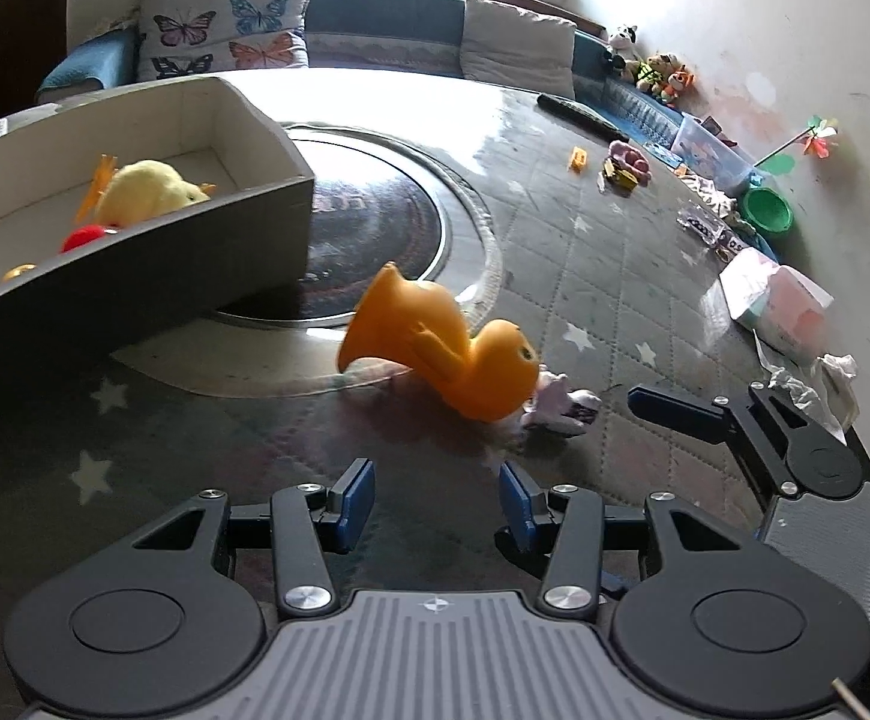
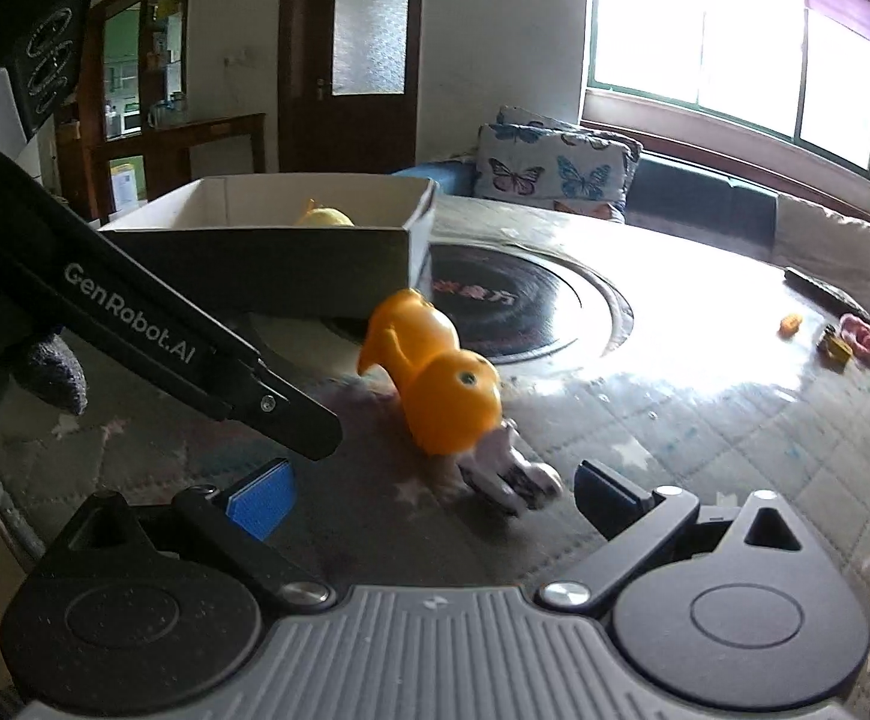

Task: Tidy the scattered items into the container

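We see the orange duck point(image 1: 447, 348) tipped on the bench point(image 1: 585, 276) beside a small pale toy point(image 1: 561, 405), just outside the box point(image 1: 207, 252), which already holds a yellow plush point(image 1: 147, 189). Both left tongs point(image 1: 435, 489) and right tongs point(image 2: 429, 492) stand apart, empty; more toys lie farther off.

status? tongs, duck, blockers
Left tongs and right tongs open, empty. Orange duck tipped on table, outside box. Small pale toy against its head.

orange duck point(image 1: 453, 348) — butterfly-print cushion point(image 1: 225, 30)
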